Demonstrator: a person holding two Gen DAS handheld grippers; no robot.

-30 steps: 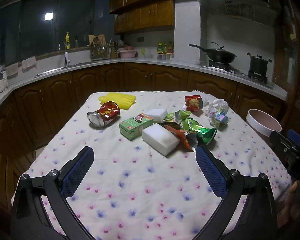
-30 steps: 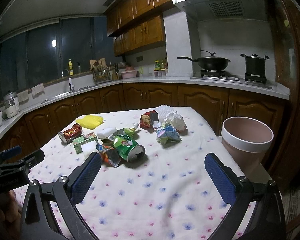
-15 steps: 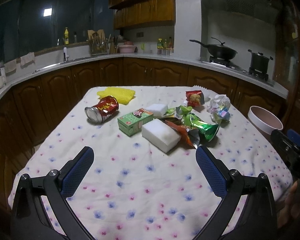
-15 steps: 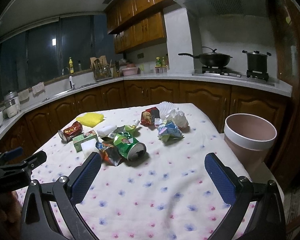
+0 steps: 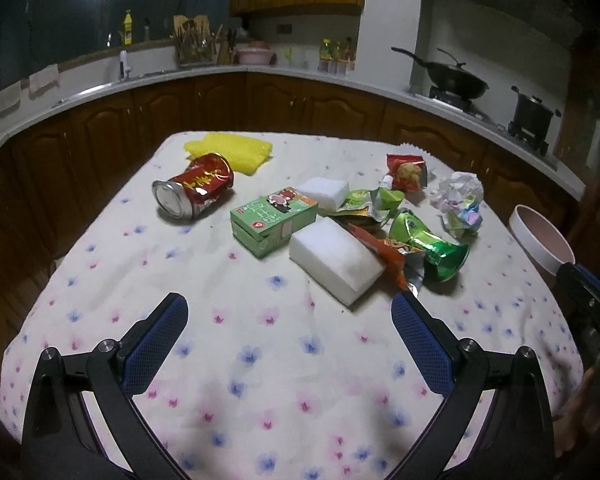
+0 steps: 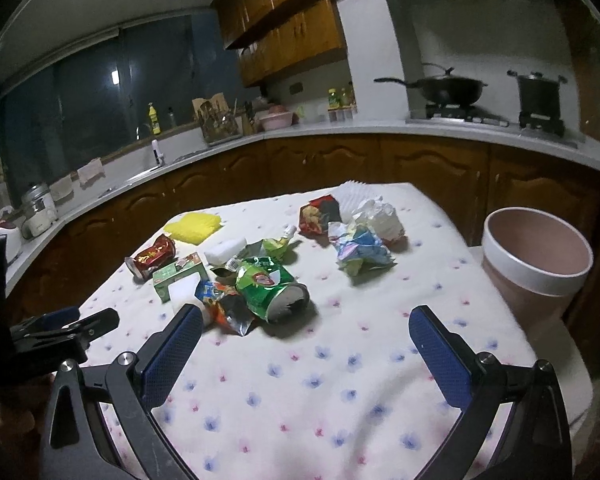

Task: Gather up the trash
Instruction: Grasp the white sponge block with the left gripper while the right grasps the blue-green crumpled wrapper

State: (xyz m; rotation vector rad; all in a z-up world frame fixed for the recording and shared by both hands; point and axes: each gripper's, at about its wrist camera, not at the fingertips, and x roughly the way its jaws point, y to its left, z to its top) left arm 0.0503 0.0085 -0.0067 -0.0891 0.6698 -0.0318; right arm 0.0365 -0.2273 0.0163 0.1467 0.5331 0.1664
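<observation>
Both the left gripper [image 5: 286, 312] and right gripper [image 6: 306, 326] gape wide, empty, over the bench's [image 5: 260, 360] near edge; trash [image 5: 340, 220] clusters mid-bench, bin [image 6: 536, 256] beside its right edge.

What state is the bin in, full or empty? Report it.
Empty as far as can be seen. The right wrist view looks into the bin and shows only bare pink inner wall; its bottom is hidden.
</observation>
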